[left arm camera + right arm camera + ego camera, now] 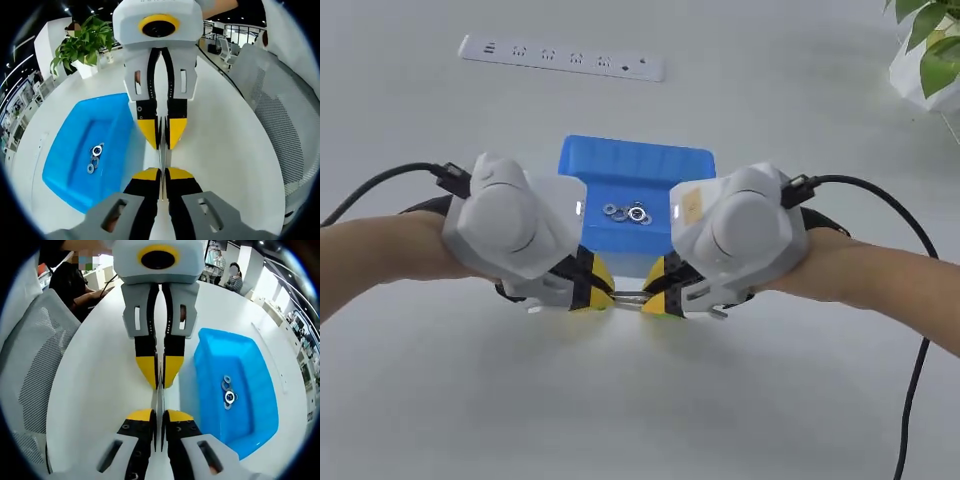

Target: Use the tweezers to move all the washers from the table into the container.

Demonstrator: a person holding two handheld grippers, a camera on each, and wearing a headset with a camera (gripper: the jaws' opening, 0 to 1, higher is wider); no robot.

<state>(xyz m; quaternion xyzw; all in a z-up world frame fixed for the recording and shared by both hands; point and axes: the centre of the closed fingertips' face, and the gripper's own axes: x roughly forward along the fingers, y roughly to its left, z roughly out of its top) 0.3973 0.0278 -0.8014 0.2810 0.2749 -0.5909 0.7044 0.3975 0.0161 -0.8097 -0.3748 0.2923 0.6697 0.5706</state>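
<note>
A blue container (635, 155) sits mid-table with several washers (627, 212) lying inside it. Just in front of it my two grippers face each other tip to tip. The thin metal tweezers (628, 297) span the gap between them, lying level above the table. My left gripper (592, 288) is shut on one end and my right gripper (662, 292) is shut on the other. In the left gripper view my left gripper (161, 174) pinches the tweezers (161, 157), container (70, 145) and washers (93, 158) to the left. In the right gripper view my right gripper (160, 415) pinches the tweezers (160, 397), beside the container (262, 390) and washers (228, 392).
A white power strip (560, 58) lies at the table's far side and a potted plant (925, 50) stands at the far right corner. Black cables trail from both grippers. A mesh office chair (280, 115) stands beside the table.
</note>
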